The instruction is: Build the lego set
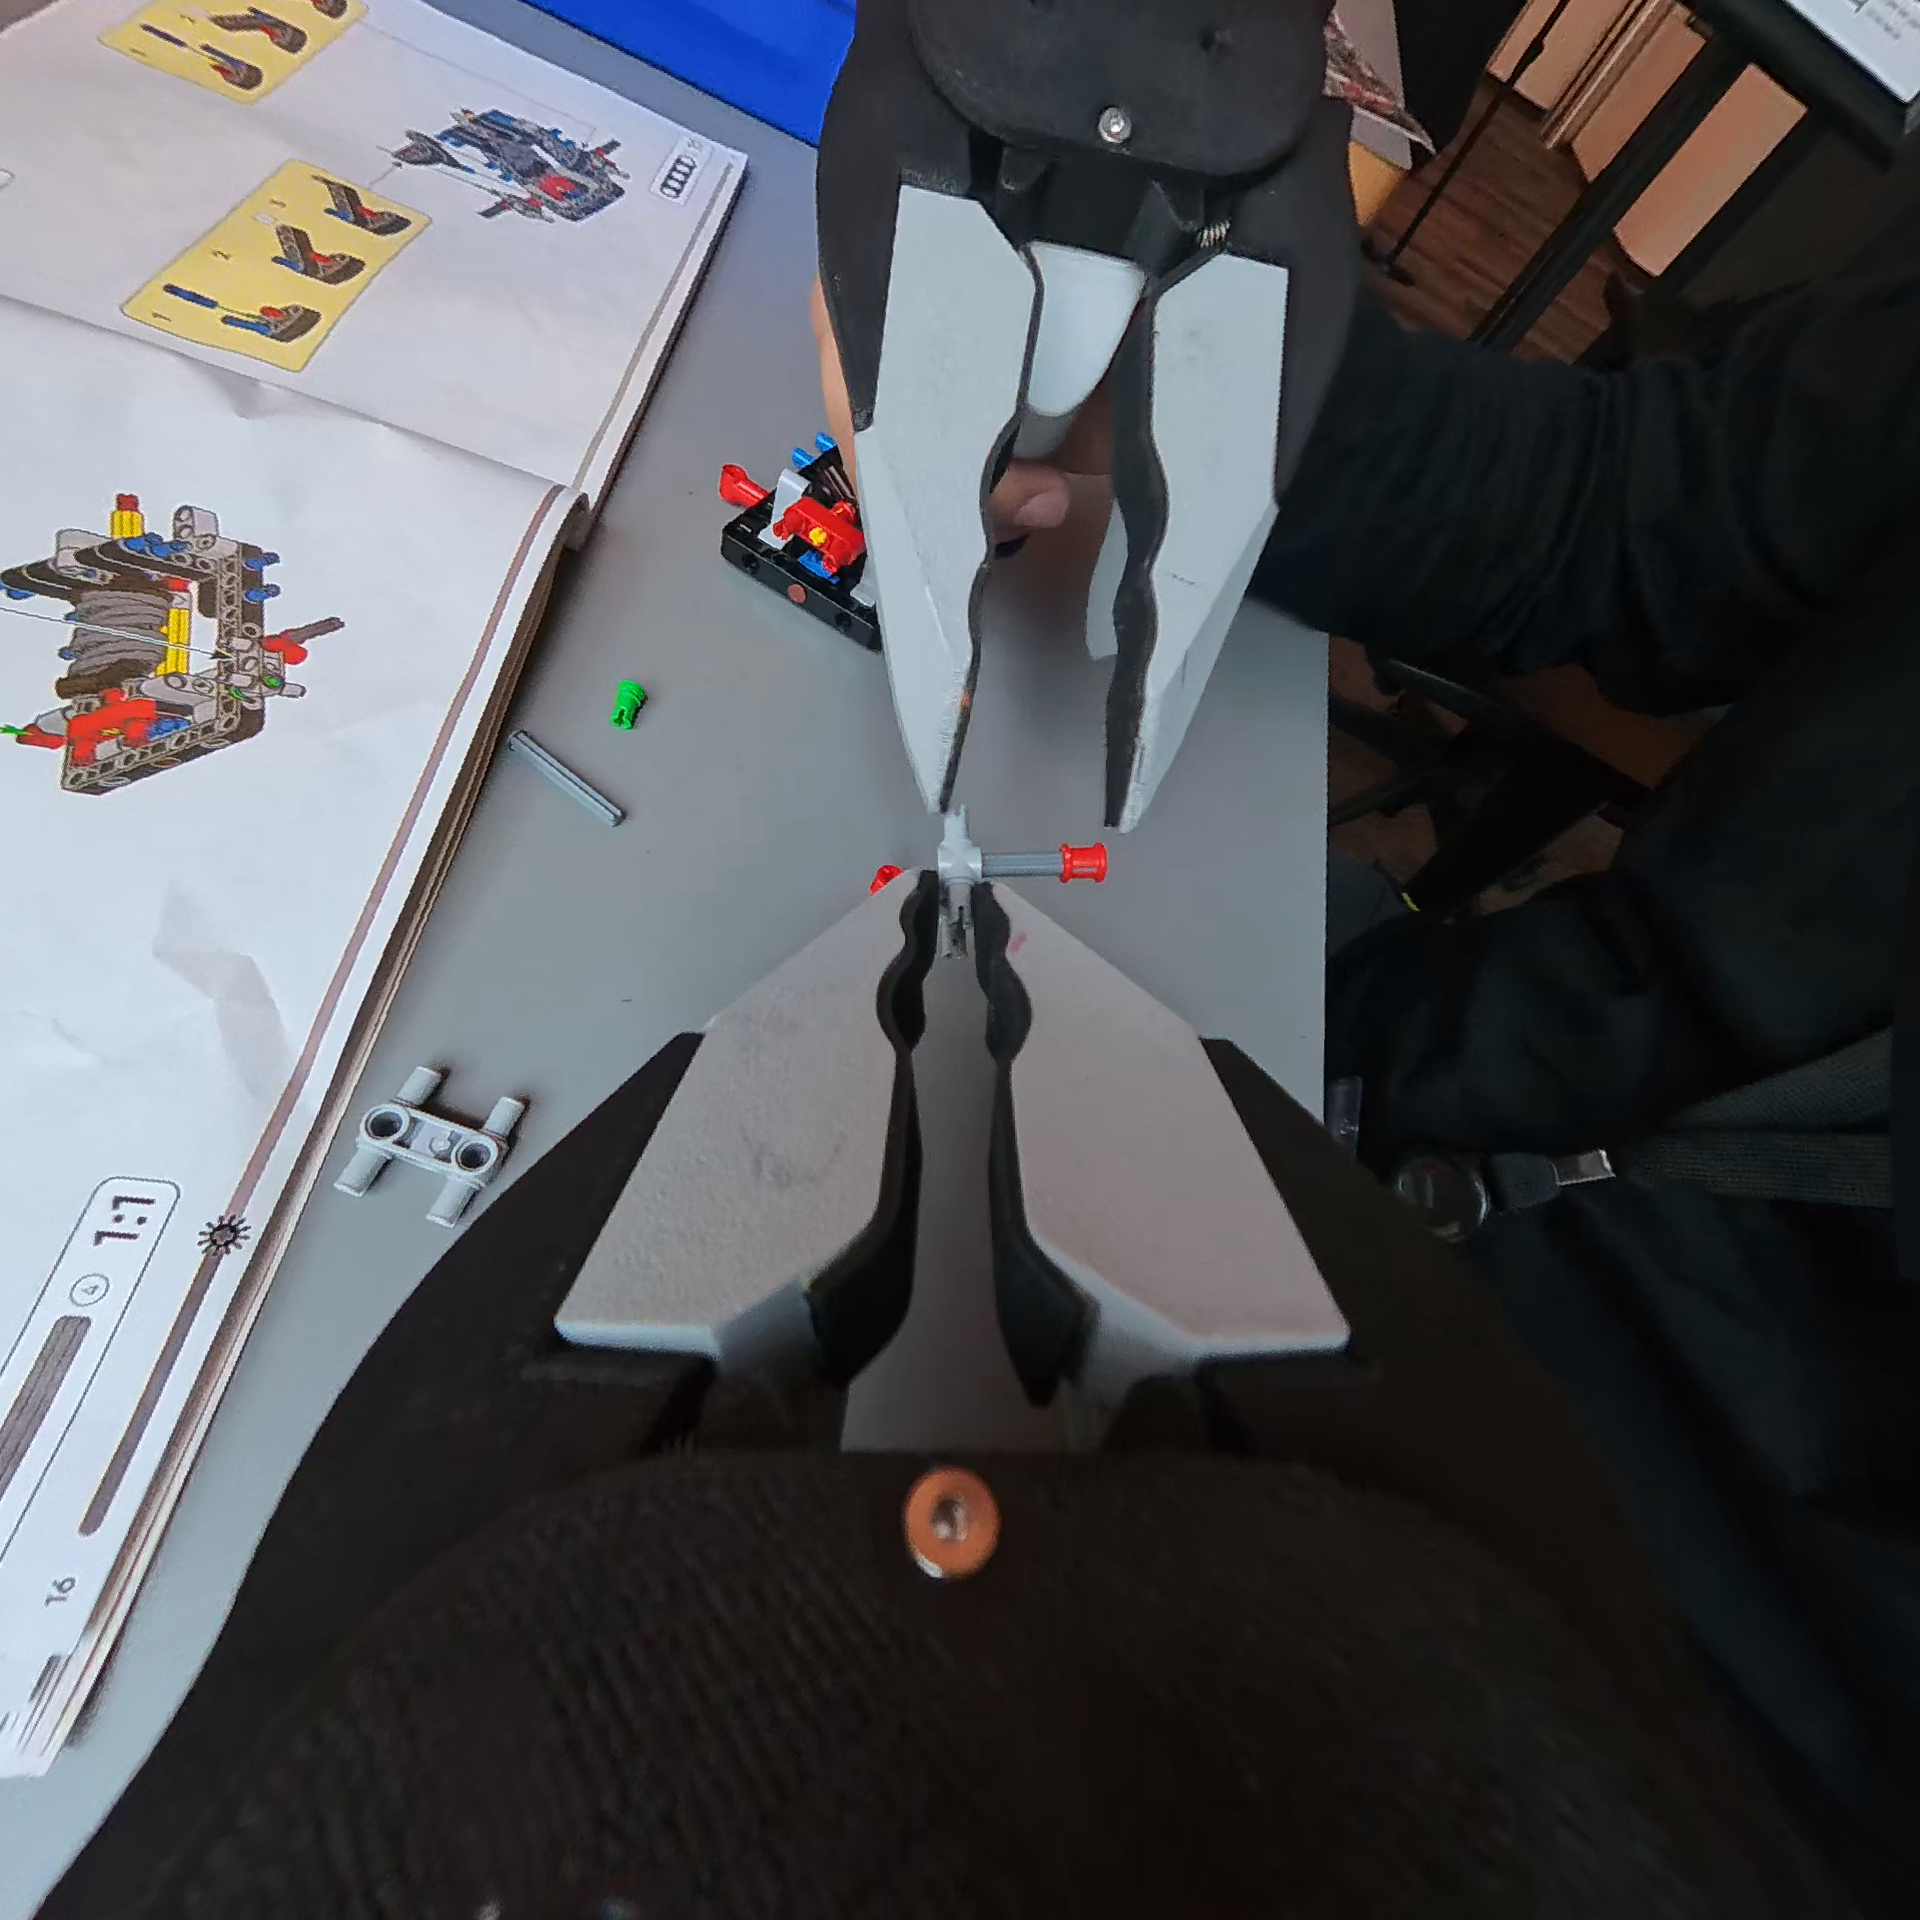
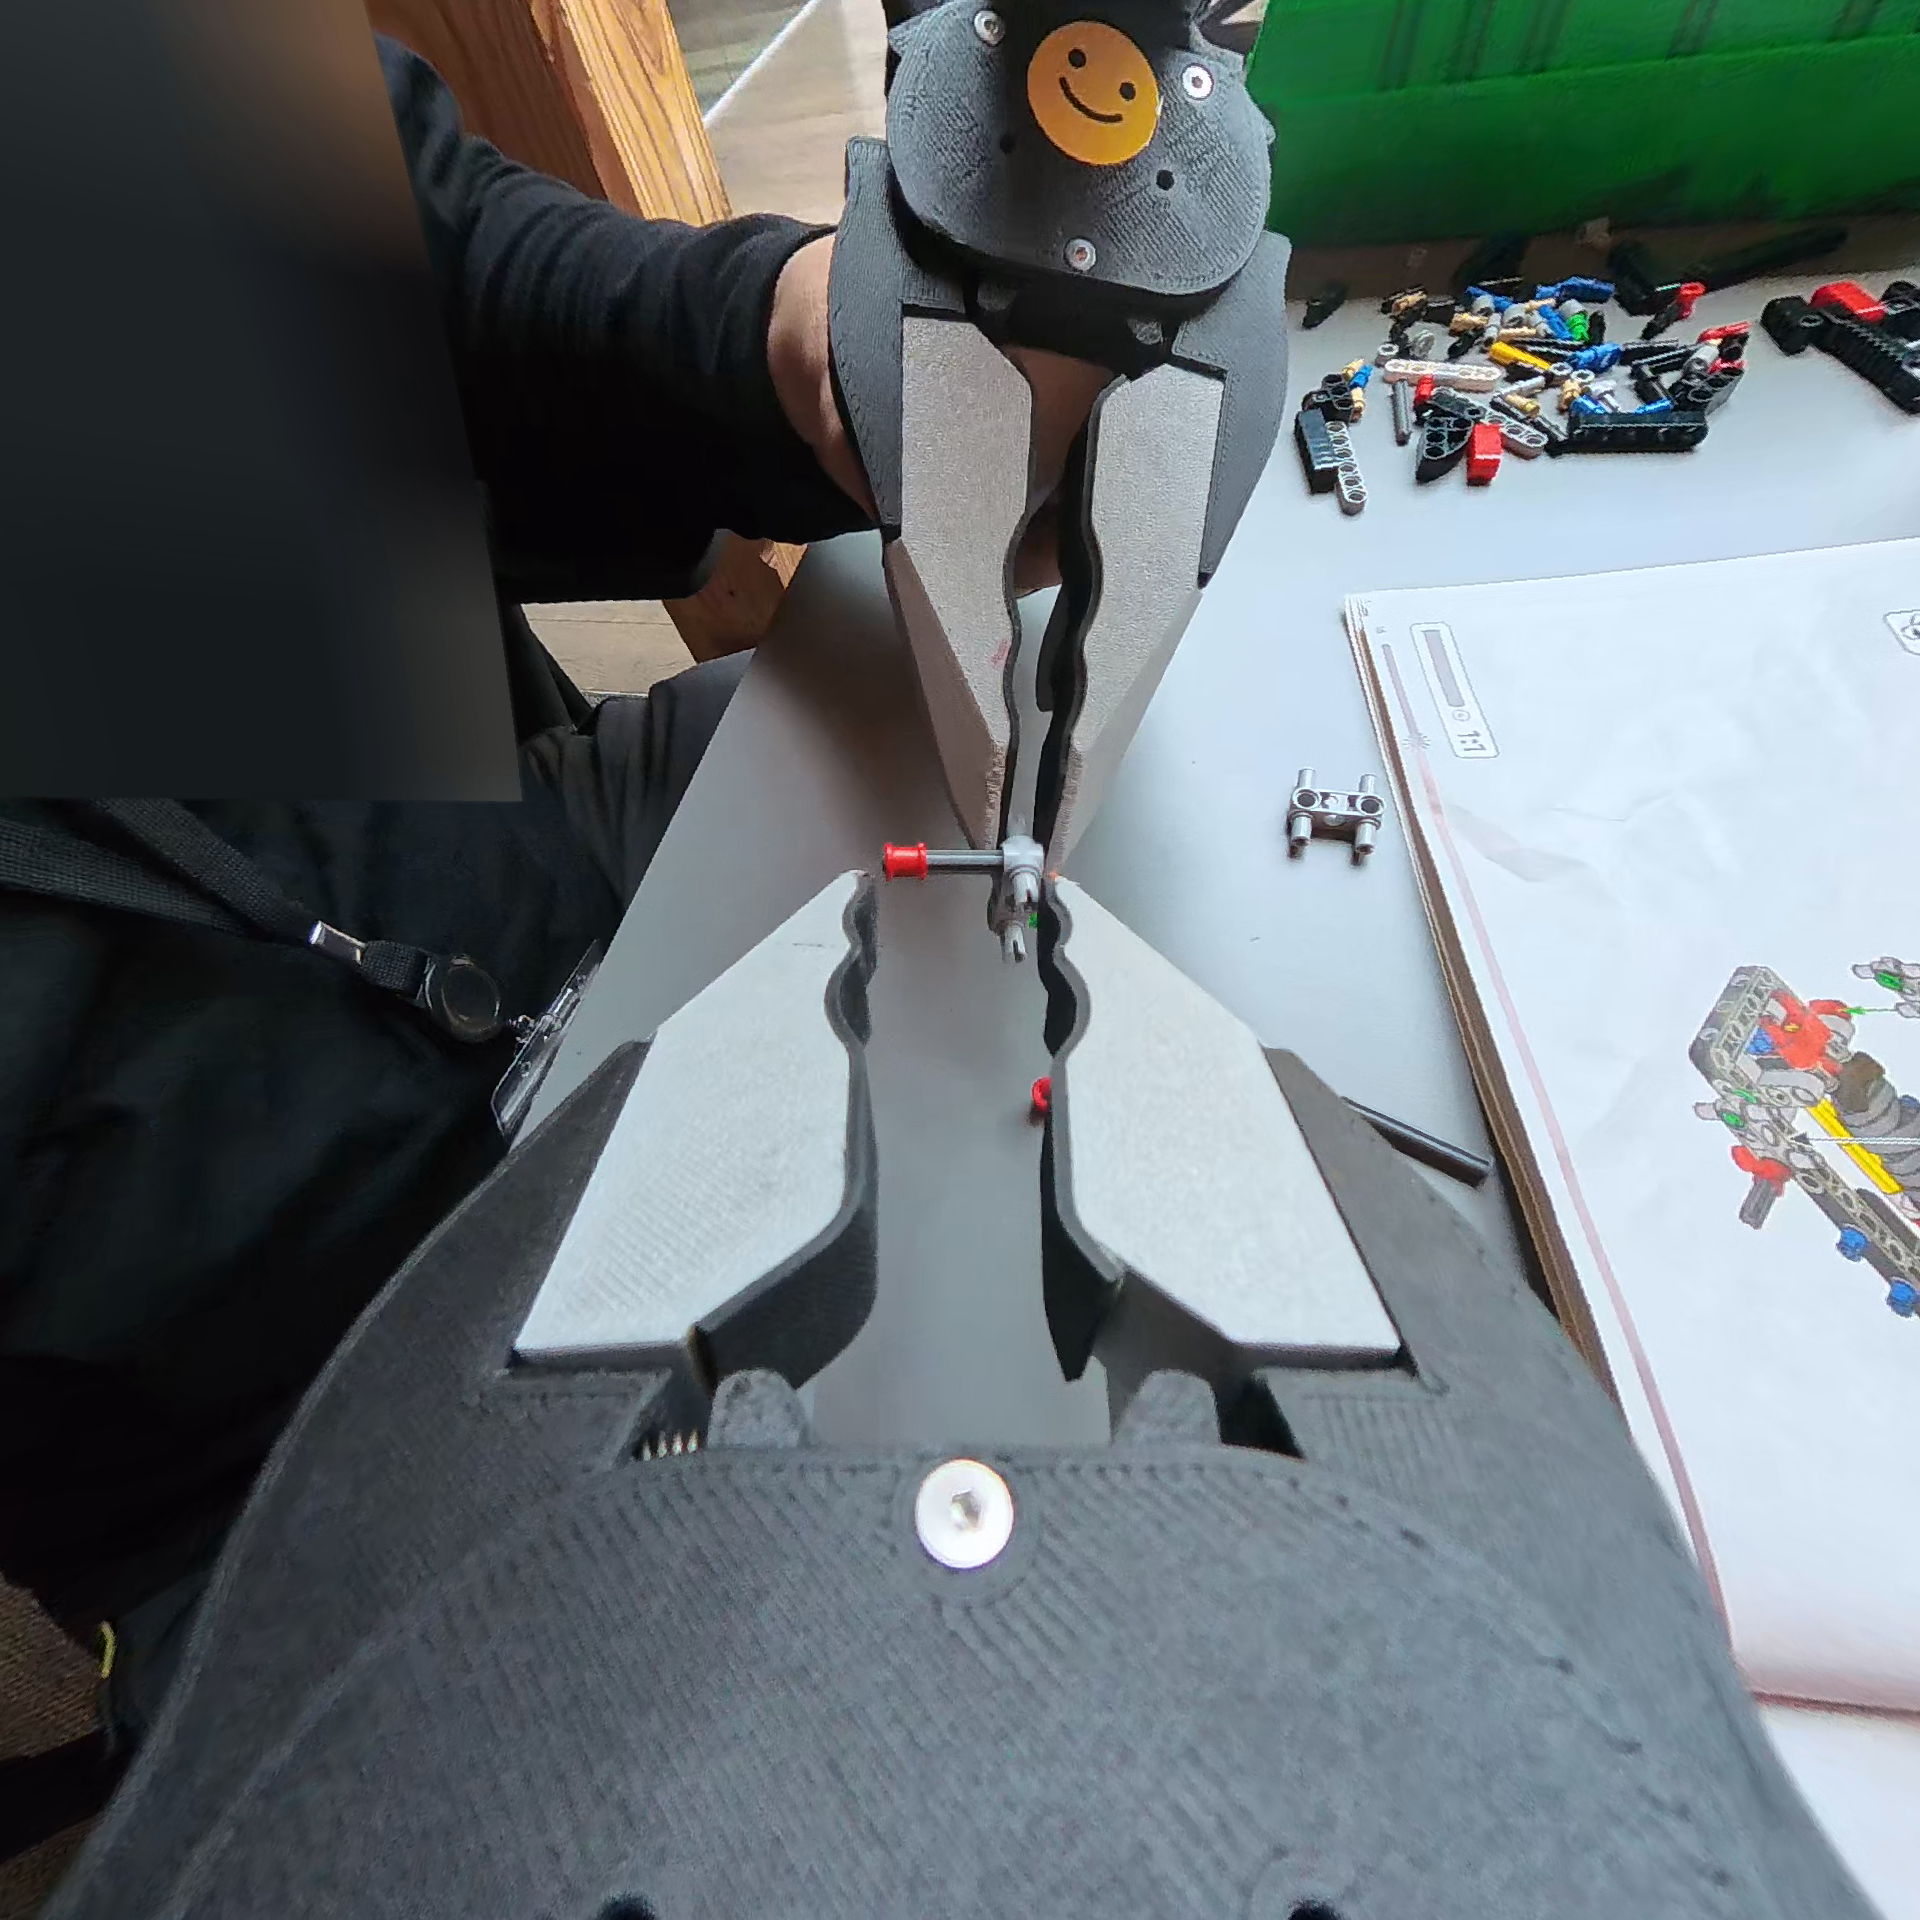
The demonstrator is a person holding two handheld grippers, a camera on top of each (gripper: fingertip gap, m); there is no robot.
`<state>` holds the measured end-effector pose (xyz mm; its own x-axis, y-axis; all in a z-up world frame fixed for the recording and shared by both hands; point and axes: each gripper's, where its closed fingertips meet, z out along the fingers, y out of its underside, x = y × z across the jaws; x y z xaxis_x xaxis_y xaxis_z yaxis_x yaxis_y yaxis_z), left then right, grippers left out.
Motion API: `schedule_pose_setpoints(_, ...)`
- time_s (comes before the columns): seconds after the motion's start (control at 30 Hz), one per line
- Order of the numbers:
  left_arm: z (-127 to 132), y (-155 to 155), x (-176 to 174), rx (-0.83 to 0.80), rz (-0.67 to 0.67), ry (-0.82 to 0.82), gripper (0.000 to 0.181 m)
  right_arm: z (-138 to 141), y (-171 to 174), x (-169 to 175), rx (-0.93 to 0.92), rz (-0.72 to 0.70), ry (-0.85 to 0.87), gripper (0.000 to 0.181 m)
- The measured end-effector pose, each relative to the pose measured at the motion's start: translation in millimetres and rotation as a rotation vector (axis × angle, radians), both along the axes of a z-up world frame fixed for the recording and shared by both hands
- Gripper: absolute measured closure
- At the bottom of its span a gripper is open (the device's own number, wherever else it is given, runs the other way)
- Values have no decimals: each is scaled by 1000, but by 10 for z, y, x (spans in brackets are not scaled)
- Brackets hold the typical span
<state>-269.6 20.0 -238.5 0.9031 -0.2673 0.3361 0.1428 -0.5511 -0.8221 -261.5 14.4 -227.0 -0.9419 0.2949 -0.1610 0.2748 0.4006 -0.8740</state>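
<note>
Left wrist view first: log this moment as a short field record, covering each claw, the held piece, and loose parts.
left claw: shut on grey connector
right claw: open, at the connector
held piece: grey connector with axle and red bush
loose parts: green pin, grey axle, grey H-shaped piece
reference: instruction booklet open

A plain workroom or office-like space, set up as a hobby bench: a grey surface [image 2: 1351, 644] carries an open instruction booklet [image 2: 1662, 1039] right of the right tongs [image 2: 951, 894], a heap of loose building pieces [image 2: 1538, 374] beyond it, with wooden furniture [image 2: 582, 114] farther off.
</note>
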Motion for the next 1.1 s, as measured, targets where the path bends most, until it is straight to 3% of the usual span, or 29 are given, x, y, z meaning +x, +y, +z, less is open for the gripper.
schedule_pose_setpoints(0.47,74,24,-23,27,31,-37,177,26,-44,-9,-61,-1,-47,145)
schedule_pose_setpoints(0.57,86,26,-17,36,31,-45,177,28,-33,-35,-57,-15,-33,152)
schedule_pose_setpoints(1.1,162,27,-7,71,28,-94,177,123,-25,-16,-125,-1,-60,151)
